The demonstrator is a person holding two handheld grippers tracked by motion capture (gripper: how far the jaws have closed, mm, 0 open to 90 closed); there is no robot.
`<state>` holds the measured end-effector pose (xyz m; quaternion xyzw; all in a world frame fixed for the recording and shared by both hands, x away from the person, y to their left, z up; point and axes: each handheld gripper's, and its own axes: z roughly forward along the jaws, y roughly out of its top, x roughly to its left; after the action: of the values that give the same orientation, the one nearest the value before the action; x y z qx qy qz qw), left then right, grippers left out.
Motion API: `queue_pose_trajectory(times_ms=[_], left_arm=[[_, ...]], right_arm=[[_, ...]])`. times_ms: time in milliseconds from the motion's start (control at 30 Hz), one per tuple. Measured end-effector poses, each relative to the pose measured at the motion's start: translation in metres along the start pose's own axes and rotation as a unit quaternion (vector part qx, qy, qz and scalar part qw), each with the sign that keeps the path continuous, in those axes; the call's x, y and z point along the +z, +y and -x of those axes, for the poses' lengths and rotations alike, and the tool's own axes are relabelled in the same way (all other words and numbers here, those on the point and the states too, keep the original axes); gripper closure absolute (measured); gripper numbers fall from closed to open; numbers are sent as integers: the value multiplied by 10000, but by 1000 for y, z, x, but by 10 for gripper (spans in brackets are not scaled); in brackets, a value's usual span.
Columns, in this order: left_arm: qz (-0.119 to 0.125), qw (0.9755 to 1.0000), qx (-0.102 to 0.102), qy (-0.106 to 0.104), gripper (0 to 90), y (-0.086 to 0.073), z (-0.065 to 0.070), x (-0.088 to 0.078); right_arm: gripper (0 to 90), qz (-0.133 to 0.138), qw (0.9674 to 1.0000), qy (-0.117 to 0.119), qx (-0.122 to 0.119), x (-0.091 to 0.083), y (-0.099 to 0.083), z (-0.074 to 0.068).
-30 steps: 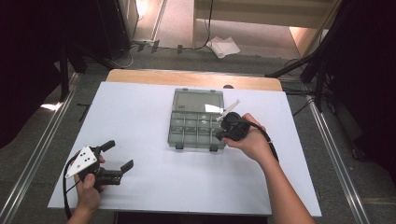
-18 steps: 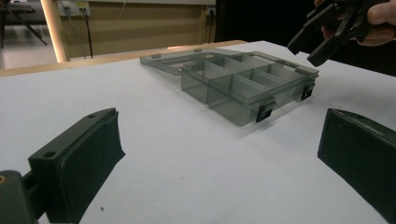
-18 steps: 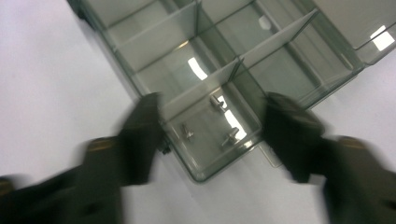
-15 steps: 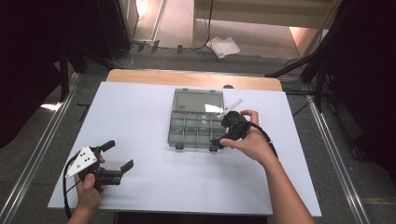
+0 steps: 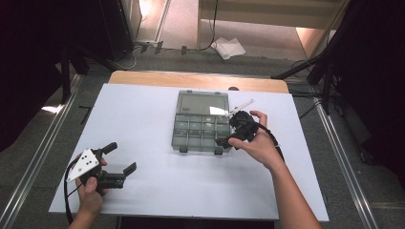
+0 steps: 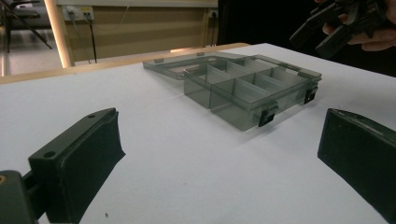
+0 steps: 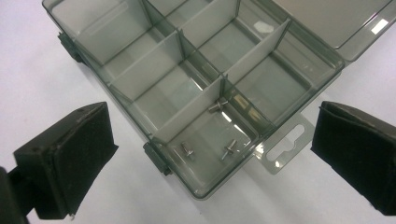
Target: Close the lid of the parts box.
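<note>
Change: since a second ago the right tongs (image 5: 228, 135) have shifted a little toward the near right corner of the organizer box (image 5: 202, 129); the left tongs (image 5: 118, 156) and the box lie as they did.
Left hand (image 5: 89, 196): at the near left corner of the table (image 5: 138, 109), gripping the left tongs low over the white surface, a grey three-cornered plate (image 5: 83, 165) on top.
Left tongs: jaws spread wide with nothing between them; in the left gripper view they (image 6: 219, 154) frame bare white table, with the box (image 6: 247, 91) well beyond and the right tongs (image 6: 332, 31) at the upper right above the box's far end.
Organizer box: a smoky clear plastic case near the middle of the table, lid (image 5: 202, 103) swung back flat on the far side, dividers marking small compartments, two dark latches (image 5: 218, 151) on the near edge.
Screws (image 7: 218, 106): three small metal ones in the right gripper view, all in the corner compartment nearest the hang tab (image 7: 285, 146); one lies against the divider, the other two (image 7: 187, 150) lie nearer the front wall.
Right tongs: held just above the near right corner of the box, jaws wide and empty; in the right gripper view they (image 7: 212, 161) straddle that corner without touching it.
Right hand (image 5: 258, 143): reaching in from the lower right, beside the box's right edge.
</note>
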<state>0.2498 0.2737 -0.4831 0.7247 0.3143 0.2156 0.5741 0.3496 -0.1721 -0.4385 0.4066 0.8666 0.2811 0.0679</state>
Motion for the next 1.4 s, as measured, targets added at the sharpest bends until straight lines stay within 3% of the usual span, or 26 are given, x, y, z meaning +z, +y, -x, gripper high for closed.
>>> queue_pose_trajectory(times_ms=[233, 333, 467, 533, 633, 733, 1067, 1400], left_arm=[[49, 10000, -31, 12, 0, 7, 1, 6], [94, 9999, -140, 12, 0, 11, 2, 11], [17, 9999, -123, -6, 0, 14, 2, 22], [-56, 9999, -130, -65, 0, 16, 1, 29], [44, 9981, -461, -417, 0, 22, -3, 39], [1, 9977, -459, -508, 0, 28, -5, 50], [-35, 9987, -336, -394, 0, 45, -6, 82], [-134, 9983, -382, -429, 0, 54, -12, 103]], right_arm=[[0, 106, 9999, -93, 29, -1, -1, 2], [0, 175, 9998, -59, 79, -1, 0, 4], [0, 264, 9996, 24, 69, -4, 0, 7], [0, 324, 9993, 99, 143, -5, 0, 10], [0, 378, 9991, 42, 173, -6, -1, 12], [0, 403, 9990, 47, 175, -7, -1, 14], [0, 488, 9986, 16, 188, -5, -3, 22], [0, 620, 9979, -31, 194, -5, -4, 26]])
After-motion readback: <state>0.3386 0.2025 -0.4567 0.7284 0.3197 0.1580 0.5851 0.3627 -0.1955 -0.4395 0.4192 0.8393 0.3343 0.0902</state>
